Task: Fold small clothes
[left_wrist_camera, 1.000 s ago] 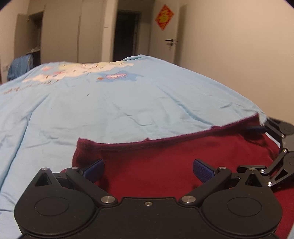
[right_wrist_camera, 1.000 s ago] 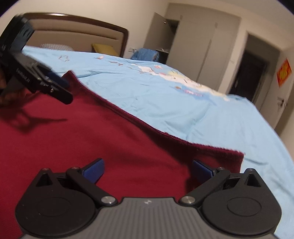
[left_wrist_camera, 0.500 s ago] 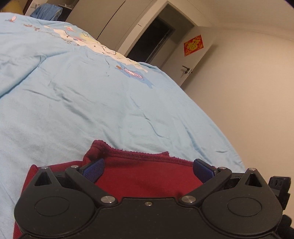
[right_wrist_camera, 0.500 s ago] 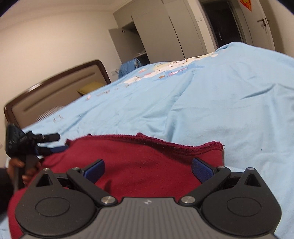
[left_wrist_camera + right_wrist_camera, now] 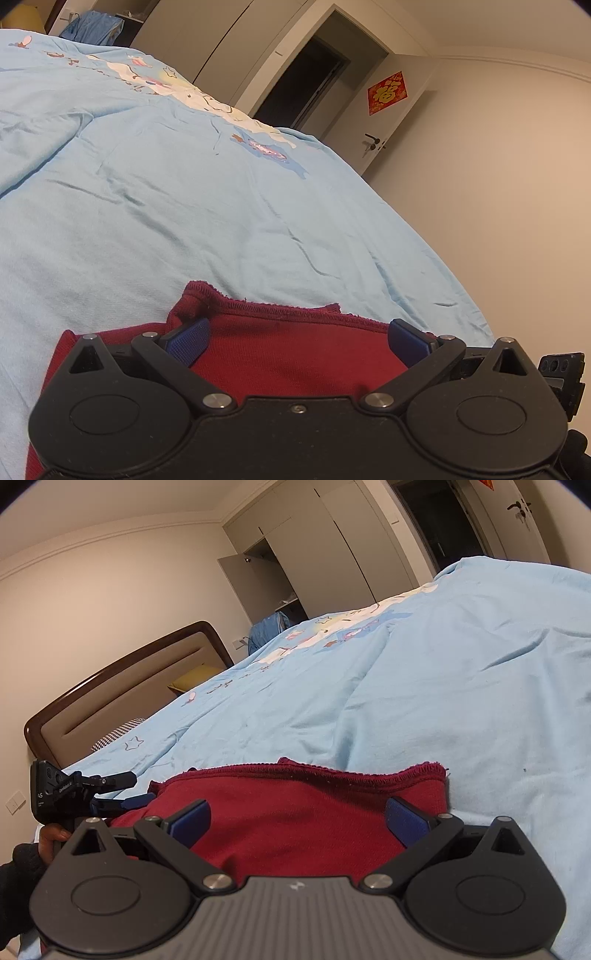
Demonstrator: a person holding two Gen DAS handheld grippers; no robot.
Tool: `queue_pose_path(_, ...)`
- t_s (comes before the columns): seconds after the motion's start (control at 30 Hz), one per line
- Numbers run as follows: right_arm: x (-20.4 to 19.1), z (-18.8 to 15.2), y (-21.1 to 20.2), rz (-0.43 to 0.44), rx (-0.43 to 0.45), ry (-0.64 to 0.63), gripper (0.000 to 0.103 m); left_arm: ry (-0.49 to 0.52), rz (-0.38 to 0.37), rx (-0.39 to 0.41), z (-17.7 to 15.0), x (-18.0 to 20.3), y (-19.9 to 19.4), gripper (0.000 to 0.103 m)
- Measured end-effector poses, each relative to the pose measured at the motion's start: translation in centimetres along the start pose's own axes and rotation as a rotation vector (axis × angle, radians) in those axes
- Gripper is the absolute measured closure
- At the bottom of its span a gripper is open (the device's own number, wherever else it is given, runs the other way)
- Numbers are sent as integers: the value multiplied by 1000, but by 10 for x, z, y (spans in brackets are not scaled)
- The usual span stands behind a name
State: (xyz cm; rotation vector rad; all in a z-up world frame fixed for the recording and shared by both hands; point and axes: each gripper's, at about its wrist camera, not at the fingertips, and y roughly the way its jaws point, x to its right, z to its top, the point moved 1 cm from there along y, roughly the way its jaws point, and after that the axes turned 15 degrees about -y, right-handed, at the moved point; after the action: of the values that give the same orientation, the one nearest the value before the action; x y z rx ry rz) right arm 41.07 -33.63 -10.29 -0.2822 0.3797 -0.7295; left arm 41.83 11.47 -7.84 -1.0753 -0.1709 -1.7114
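Left wrist view: the left hand-held gripper [image 5: 297,341] hangs released over the dark red garment [image 5: 288,354] lying on the light blue bed cover [image 5: 184,221]. The right hand-held gripper [image 5: 297,821] is likewise spread, gripping nothing. Closing too shallow could catch only the hem, so the fold may slump.

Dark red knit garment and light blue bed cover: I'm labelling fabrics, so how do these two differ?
The dark red knit garment is plain with a stitched hem; the light blue bed cover carries a cartoon print. The garment is small and lies on the cover, which spreads across the bed. Both are soft, creased cloth.
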Motion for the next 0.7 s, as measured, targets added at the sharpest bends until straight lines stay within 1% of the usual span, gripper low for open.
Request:
queue_pose_path(0.2, -8, 2, -1, -28, -5, -17, 1, 9, 18, -4, 2, 4, -1, 1)
queue_pose_path(0.27, -17, 8, -7, -68, -19, -23, 0, 24, 52, 0, 2, 15, -8, 1)
queue_pose_path(0.33, -32, 11, -23, -105, 5, -21, 0, 75, 85, 27, -2, 32, -23, 1)
queue_pose_path(0.4, -48, 9, -40, -108, 35, -38, 0, 92, 68, 54, -8, 45, -40, 1)
queue_pose_path(0.53, -85, -5, -68, -148, 39, -100, 0, 64, 4, 33, -30, 62, -68, 1)
queue_pose_path(0.6, -102, -15, -79, -175, 40, -125, 0, 81, -9, 33, -48, 70, -80, 1)
queue_pose_path(0.7, -125, -31, -90, -220, 41, -171, 0, 85, -4, 33, -72, 73, -93, 1)
